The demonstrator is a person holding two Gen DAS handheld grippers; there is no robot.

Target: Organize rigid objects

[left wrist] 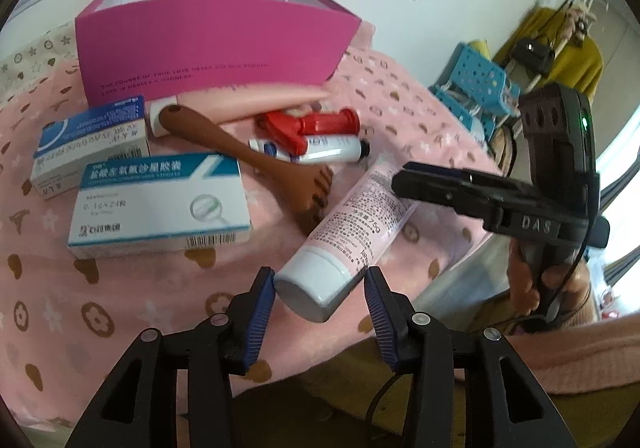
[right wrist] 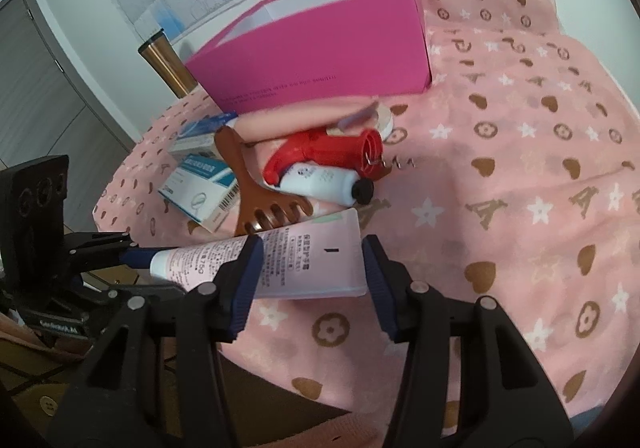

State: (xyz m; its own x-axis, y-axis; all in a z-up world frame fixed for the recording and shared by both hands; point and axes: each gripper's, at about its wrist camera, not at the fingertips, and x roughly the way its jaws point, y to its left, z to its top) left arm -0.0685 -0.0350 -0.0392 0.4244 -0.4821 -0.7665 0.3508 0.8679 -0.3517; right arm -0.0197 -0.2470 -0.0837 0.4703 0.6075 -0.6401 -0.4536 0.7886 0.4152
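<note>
Left wrist view: left gripper clamped on white cap end of pink tube, pads against cap. Tube lying near table edge on pink cloth, right of medicine boxes. Magenta box far behind.

Right wrist view: right gripper grasping tube's flat crimped end. Brown scratcher, red corkscrew, white bottle just beyond, near side of magenta box.
</note>
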